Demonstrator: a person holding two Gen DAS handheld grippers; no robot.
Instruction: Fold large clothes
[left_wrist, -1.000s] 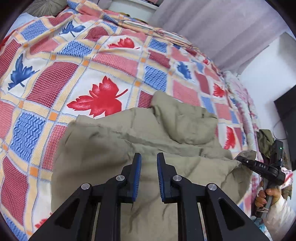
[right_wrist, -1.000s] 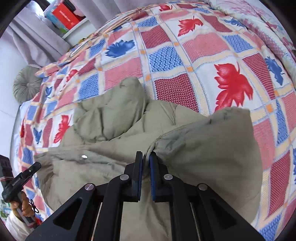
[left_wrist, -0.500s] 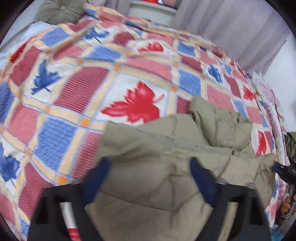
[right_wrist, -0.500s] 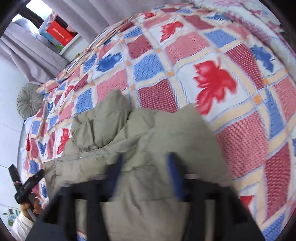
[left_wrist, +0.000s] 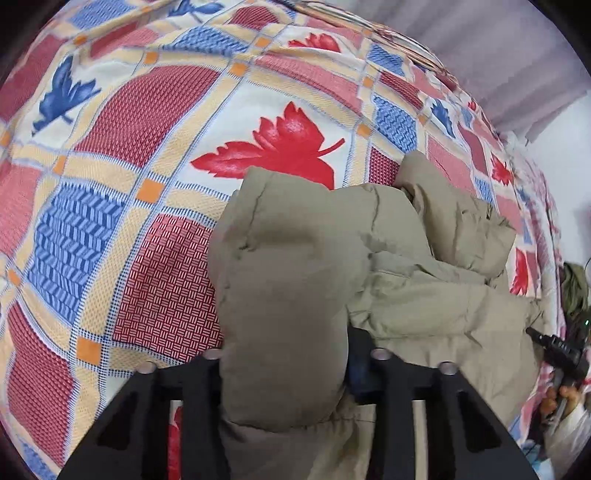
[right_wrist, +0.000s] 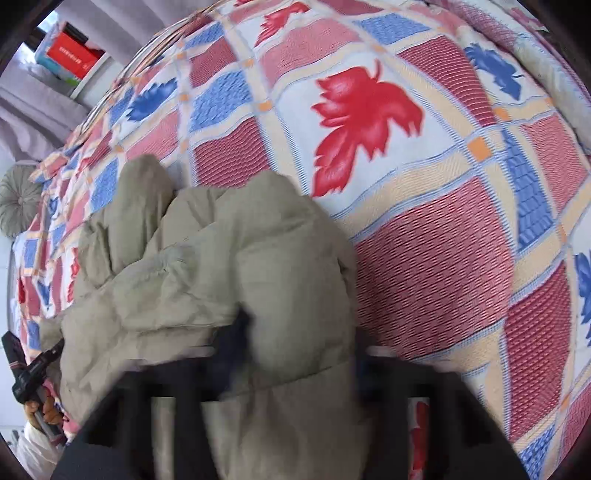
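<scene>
On the maple-leaf bedspread (left_wrist: 155, 110), the khaki puffer jacket (left_wrist: 424, 295) is lying with its long axis running between the two grippers. The left gripper (left_wrist: 284, 369) is spreading wide around a bulging end of it, and the right gripper (right_wrist: 291, 365) is doing the same at the opposite end, though it's blurry. Neither is pinching yet, I reckon.

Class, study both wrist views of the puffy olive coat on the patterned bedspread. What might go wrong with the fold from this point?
1. The coat bulges between the left gripper jaws; a thick, soft fold may slip free.
2. The right gripper is blurred and half buried in fabric, so its hold is uncertain.
3. The bunched part on the bedspread may stay crumpled, leaving a lopsided fold.
</scene>
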